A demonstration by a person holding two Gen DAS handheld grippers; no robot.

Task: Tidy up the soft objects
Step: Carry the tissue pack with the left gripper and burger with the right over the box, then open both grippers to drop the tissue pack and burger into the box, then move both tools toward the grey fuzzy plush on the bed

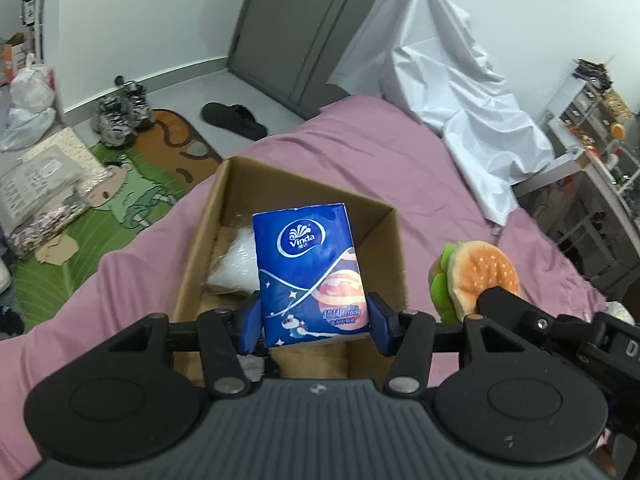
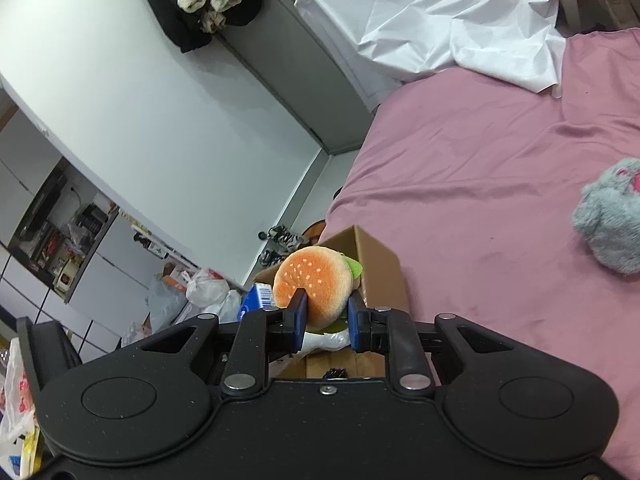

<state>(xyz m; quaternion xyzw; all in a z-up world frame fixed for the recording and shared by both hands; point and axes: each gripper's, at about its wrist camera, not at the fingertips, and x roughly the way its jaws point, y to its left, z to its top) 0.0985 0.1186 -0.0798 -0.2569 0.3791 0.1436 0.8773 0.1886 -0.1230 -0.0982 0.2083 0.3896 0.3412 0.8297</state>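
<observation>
My left gripper (image 1: 314,322) is shut on a blue Vinda tissue pack (image 1: 308,272) and holds it upright over an open cardboard box (image 1: 208,240) on the pink bed. A white plastic-wrapped item (image 1: 236,264) lies inside the box. My right gripper (image 2: 326,320) is shut on a plush hamburger (image 2: 316,284) just above the box's right wall (image 2: 380,268). The hamburger (image 1: 476,276) and the right gripper also show in the left wrist view at the right of the box. The tissue pack's edge (image 2: 256,298) shows left of the hamburger.
The pink bed sheet (image 2: 480,184) spreads right. A grey and pink plush toy (image 2: 612,216) lies on it at the far right. A white sheet (image 1: 444,76) covers something behind the bed. Shoes (image 1: 120,112), a slipper and bags lie on the floor at the left.
</observation>
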